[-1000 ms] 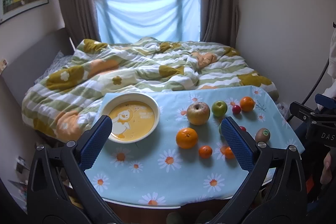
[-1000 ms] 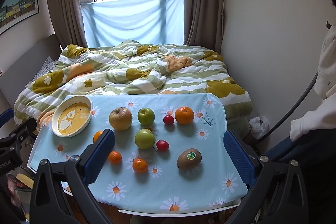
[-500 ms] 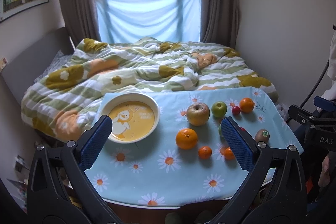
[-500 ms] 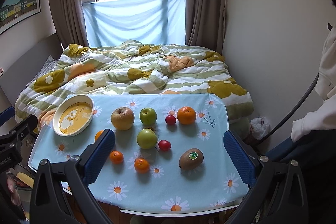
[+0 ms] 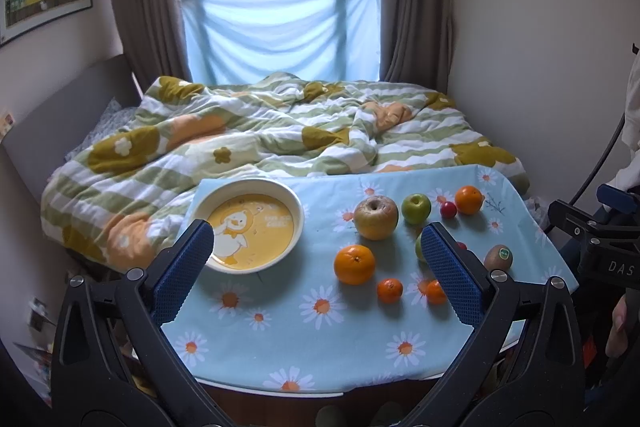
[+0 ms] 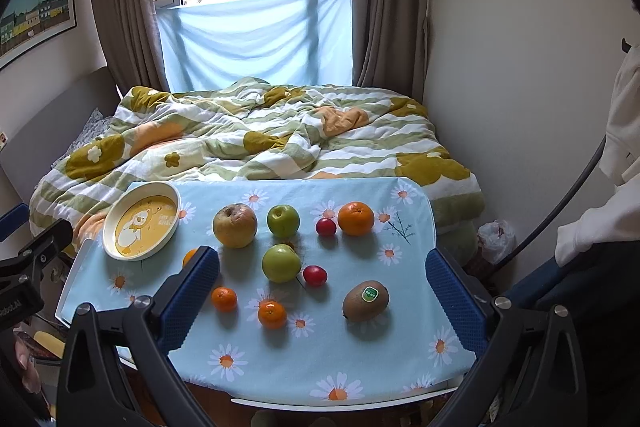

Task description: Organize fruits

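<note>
Your left gripper point(image 5: 318, 259) hangs with its jaws spread wide and nothing between them, poised above the near edge of the table; your right gripper point(image 6: 322, 281) is just as wide apart and just as empty.

Between your right jaws lie the loose fruits on the daisy tablecloth point(image 6: 280, 355): two small mandarins point(image 6: 224, 298) point(image 6: 272, 314) nearest you, a kiwi with a green sticker point(image 6: 365, 300) to their right, a green apple point(image 6: 281, 263) with a red cherry tomato point(image 6: 315, 275) just beside it. Farther back sit a russet apple point(image 6: 235, 225), a second green apple point(image 6: 283, 220), another cherry tomato point(image 6: 325, 227) and an orange point(image 6: 355, 218). One more orange point(image 5: 355, 264) lies near your left jaws.

The yellow duck bowl point(image 5: 298, 217) at the table's left holds nothing. By my reading, you have not started: every fruit is still outside it, and the whole sorting remains.
</note>
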Demonstrator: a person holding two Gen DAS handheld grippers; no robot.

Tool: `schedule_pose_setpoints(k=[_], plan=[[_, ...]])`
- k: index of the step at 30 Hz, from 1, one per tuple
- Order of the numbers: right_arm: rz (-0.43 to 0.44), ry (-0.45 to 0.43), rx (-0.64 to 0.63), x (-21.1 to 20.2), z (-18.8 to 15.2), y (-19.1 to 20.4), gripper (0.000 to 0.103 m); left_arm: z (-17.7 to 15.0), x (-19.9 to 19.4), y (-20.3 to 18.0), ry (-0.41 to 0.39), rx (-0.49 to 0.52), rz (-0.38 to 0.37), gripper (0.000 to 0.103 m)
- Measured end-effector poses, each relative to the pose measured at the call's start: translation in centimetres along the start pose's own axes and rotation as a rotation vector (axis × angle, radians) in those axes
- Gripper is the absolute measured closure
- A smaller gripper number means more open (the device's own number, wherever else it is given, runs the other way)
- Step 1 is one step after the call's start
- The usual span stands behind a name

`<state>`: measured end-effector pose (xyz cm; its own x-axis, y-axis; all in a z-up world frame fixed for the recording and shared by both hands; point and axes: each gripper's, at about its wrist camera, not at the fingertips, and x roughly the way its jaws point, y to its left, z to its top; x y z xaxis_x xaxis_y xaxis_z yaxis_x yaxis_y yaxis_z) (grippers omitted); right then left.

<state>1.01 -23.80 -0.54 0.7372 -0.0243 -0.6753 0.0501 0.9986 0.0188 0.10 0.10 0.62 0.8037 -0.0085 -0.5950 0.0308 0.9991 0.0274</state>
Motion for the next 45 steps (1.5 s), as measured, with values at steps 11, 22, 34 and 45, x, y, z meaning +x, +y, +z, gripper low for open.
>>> schedule_pose_setpoints(k=[11,22,34,45], plan=[[0.005,0.002,-0.004,-0.4,-0.3,0.1,0.0,-0.2,-0.3,-0.2,-0.004,-0.004,0.001,0.0],[0.006,0.003,-0.003,-0.8,-0.3,0.4,0.0,-0.2,-0.4,-0.1,-0.005,-0.003,0.001,0.0],[0.017,-0.001,-0.005,-0.9,-1.2,0.6,0.0,-0.3,-0.4,-0.3,-0.003,-0.005,0.004,0.0],[0.027,0.023,-0.003,-0.8,-1.1,0.3,0.0,-0.5,0.0,-0.9,0.043,-0.044,-0.033,0.0]])
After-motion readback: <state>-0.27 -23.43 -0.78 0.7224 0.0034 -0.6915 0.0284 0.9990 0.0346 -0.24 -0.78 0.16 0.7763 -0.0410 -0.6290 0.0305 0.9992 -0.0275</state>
